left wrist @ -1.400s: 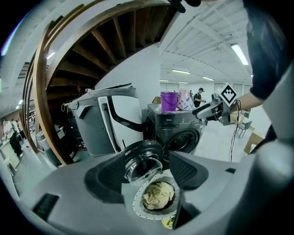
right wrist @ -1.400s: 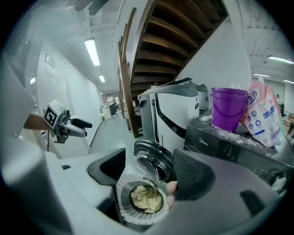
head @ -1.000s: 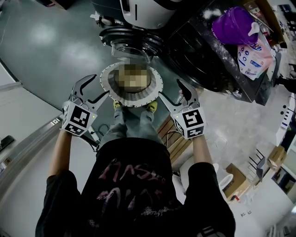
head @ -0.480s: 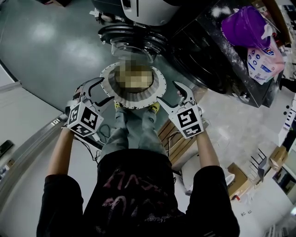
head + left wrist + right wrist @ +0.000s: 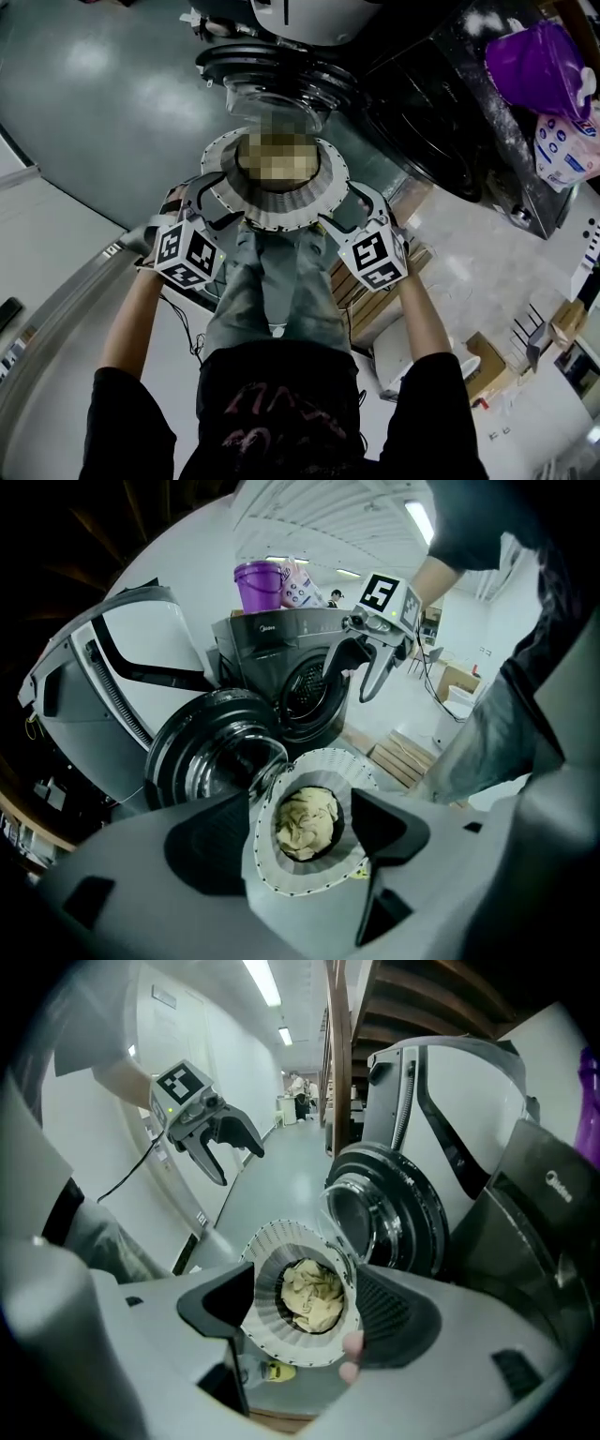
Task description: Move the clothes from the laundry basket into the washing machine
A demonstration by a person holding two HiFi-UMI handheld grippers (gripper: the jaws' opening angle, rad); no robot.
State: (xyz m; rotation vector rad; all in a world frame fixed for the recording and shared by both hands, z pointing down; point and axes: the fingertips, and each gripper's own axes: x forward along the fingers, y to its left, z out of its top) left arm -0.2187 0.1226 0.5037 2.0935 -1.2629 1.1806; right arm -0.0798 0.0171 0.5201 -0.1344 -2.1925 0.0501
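A round white laundry basket (image 5: pixel 225 183) stands on the floor at the person's feet. It holds a pale yellow clothes bundle (image 5: pixel 305 822), also seen in the right gripper view (image 5: pixel 312 1299). My left gripper (image 5: pixel 208 199) hangs by the basket's left rim and my right gripper (image 5: pixel 345 206) by its right rim; both point steeply down. The left gripper's jaws are opening, with nothing pressed between them. The right gripper stands open and empty. Just beyond the basket the washing machine's round glass door (image 5: pixel 277 80) is swung open, and the dark drum opening (image 5: pixel 309 691) shows behind it.
A black machine (image 5: pixel 441 122) at the right carries a purple bucket (image 5: pixel 539 56) and a detergent bag (image 5: pixel 567 150). A white machine (image 5: pixel 309 14) stands at the top. A wooden pallet (image 5: pixel 361 291) lies behind the person, with cardboard boxes (image 5: pixel 487 366) further back.
Both grippers have sunk from above the basket down to the level of its rim, one on each side. The basket looks larger and closer.
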